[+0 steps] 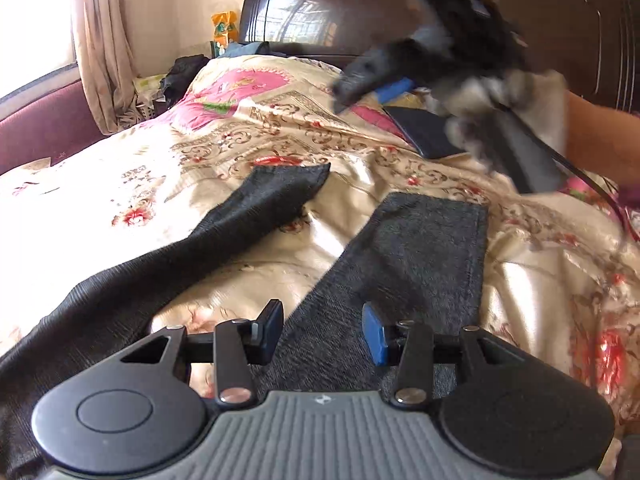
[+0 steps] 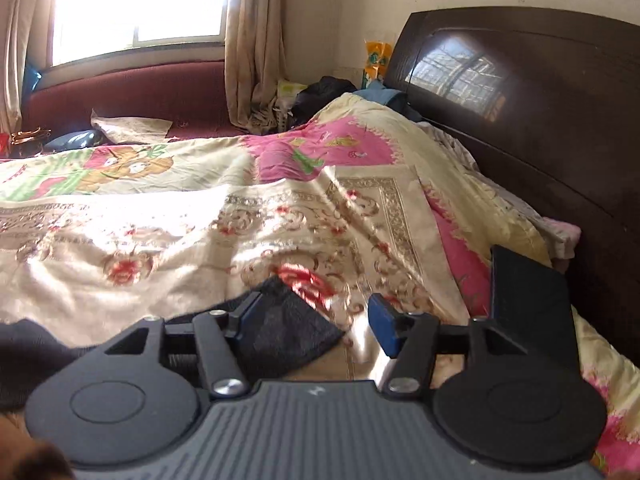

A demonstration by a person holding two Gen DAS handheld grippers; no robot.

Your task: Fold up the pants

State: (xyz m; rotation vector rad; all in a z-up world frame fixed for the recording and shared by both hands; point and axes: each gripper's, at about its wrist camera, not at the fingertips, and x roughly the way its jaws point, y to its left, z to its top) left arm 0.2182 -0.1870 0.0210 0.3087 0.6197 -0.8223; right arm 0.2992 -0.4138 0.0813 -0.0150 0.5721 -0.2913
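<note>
Below, dark pants (image 1: 408, 248) spread on floral bedspread (image 1: 120, 200), left gripper (image 1: 322, 330) jaws apart, one leg beneath, right gripper (image 2: 316, 326) jaws apart, hem corner beneath, empty.

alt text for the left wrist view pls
Dark pants lie on a floral bedspread, legs spread apart, with the open left claw empty above one leg. The blurred right claw hangs near the dark headboard.

Home bedroom: bed (image 2: 280, 216) (floral quilt), headboard (image 2: 520, 92), curtained window (image 2: 140, 0).
</note>
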